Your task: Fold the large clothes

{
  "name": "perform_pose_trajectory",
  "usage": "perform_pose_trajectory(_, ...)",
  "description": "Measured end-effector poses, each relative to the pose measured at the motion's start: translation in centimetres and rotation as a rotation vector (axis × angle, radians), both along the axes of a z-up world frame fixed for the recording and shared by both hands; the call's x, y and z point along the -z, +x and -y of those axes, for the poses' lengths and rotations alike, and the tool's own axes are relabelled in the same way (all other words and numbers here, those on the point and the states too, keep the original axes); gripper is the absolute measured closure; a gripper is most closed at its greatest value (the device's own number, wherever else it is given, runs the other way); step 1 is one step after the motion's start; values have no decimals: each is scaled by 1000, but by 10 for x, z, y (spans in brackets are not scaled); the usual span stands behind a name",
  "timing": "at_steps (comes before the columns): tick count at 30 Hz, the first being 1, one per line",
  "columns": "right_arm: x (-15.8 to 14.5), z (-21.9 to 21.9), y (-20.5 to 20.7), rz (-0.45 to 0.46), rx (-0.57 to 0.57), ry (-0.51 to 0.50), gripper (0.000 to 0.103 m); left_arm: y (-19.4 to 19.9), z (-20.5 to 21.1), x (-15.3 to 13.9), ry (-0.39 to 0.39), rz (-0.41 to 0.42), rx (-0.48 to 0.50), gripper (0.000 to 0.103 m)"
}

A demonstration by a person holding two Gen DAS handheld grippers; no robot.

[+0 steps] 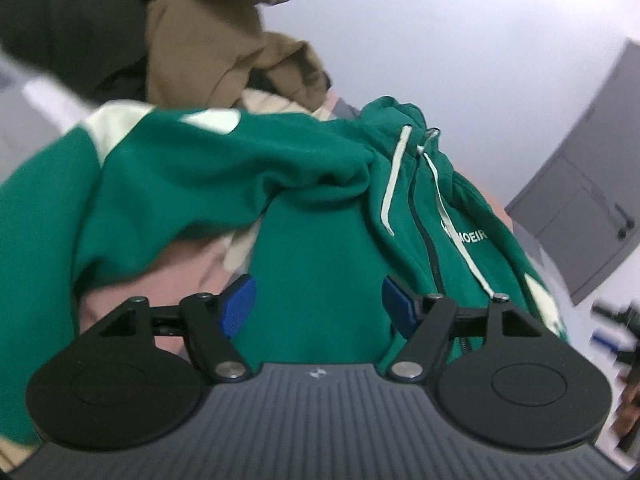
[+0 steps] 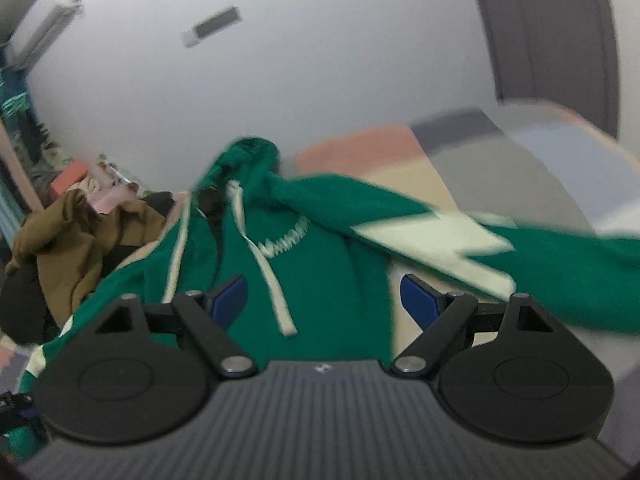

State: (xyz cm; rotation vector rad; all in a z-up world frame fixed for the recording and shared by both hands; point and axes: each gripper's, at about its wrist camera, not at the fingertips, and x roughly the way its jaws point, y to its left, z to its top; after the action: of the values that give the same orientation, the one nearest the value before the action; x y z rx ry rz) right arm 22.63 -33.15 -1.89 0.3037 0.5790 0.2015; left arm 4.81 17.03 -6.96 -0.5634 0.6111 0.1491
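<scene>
A plain white wall [image 2: 320, 80] backs the room, with a grey door [image 2: 560, 32] to one side and an air conditioner [image 2: 48, 24] high up. A bed [image 2: 520, 168] with a patchwork cover of pink, cream and grey blocks carries the green hoodie [image 1: 312, 208], spread across its middle, sleeves flung out. A heap of brown and black clothes [image 1: 192, 40] sits behind it. The left claw [image 1: 318, 304] and the right claw [image 2: 322, 300] both gape wide over the hoodie, gripping nothing.
</scene>
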Motion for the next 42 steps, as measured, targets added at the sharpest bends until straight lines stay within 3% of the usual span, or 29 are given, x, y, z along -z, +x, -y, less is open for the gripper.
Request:
perform_pose_trajectory(3,17,22,0,-57,51,59,19,-8,-15,10,-153,-18,-50,26)
perform_pose_trajectory(7,37,52,3,-157,113,217,18,-18,-42,35,-398,-48,-159,26)
perform_pose_trajectory(9,48,64,4,-201,155,292,7,-23,-55,47,-521,-49,-220,26)
perform_pose_trajectory(10,54,70,4,-219,181,340,7,-28,-64,55,-592,-41,-272,25)
perform_pose_trajectory(13,75,87,7,-276,255,465,7,-42,-81,69,-710,-7,-395,26)
perform_pose_trajectory(18,100,122,10,-301,420,600,7,-60,-96,75,-772,77,-535,26)
perform_pose_trajectory(26,114,178,11,-171,589,602,7,-71,-121,71,-705,143,-752,27)
perform_pose_trajectory(29,115,196,13,-114,636,574,9,-72,-133,63,-605,119,-831,42)
perform_pose_trajectory(31,116,208,16,-96,659,544,30,-72,-145,59,-566,91,-878,66)
perform_pose_trajectory(33,117,216,18,-84,671,494,42,-68,-161,56,-538,55,-877,81)
perform_pose_trajectory(34,118,218,17,-81,670,476,55,-65,-167,48,-510,52,-871,86)
perform_pose_trajectory(36,118,226,16,-84,671,453,75,-60,-175,29,-431,54,-848,90)
perform_pose_trajectory(38,113,232,19,-88,652,413,85,-51,-183,0,-314,87,-816,92)
perform_pose_trajectory(42,78,240,23,-15,570,327,91,-29,-203,-63,-76,132,-717,94)
